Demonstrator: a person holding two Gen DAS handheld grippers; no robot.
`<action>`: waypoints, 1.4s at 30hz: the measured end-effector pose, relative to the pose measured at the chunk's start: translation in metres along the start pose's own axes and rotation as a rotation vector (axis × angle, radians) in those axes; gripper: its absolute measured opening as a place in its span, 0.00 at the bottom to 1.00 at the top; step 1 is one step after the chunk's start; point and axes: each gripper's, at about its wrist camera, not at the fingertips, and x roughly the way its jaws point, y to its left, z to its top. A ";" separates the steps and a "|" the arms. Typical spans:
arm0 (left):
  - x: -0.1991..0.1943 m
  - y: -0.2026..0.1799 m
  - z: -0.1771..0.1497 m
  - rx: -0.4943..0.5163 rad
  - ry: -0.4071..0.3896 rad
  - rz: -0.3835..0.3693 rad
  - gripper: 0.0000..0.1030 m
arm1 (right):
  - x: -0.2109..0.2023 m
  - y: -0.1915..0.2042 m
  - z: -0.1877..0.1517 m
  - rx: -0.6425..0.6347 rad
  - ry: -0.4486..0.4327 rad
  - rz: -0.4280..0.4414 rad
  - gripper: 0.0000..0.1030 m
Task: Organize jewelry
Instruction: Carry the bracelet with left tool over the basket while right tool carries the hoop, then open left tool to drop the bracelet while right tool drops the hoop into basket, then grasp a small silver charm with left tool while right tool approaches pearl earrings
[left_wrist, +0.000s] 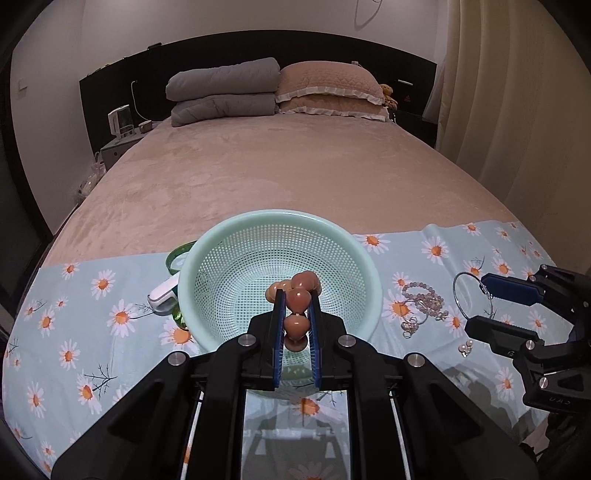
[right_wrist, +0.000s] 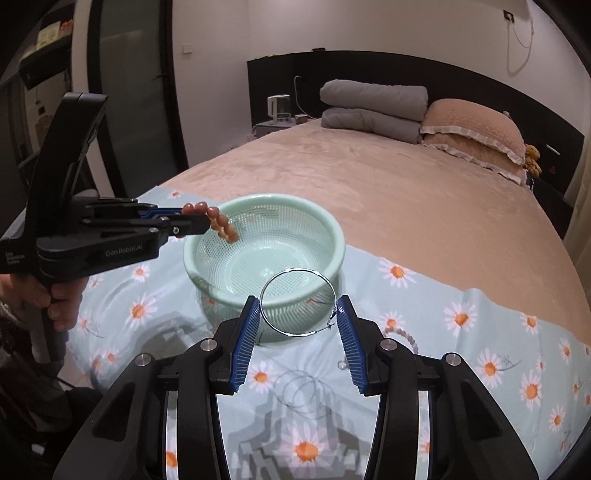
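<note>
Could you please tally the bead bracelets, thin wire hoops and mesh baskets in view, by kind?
Bead bracelets: 2, the brown bead bracelet and the pale bead bracelet
Thin wire hoops: 1, the wire hoop
Mesh baskets: 1, the green basket
Total: 4

Bed (left_wrist: 295, 173) under daisy cloth (left_wrist: 424, 258)
</note>
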 end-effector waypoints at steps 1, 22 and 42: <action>0.006 0.005 0.000 0.001 0.005 0.002 0.12 | 0.007 0.001 0.005 -0.005 0.002 0.009 0.40; 0.014 0.069 -0.006 -0.063 -0.046 0.119 0.71 | 0.070 0.019 0.043 -0.127 -0.007 -0.033 0.82; -0.027 0.009 -0.012 0.030 -0.019 0.069 0.81 | -0.004 -0.007 0.025 -0.034 -0.019 -0.112 0.84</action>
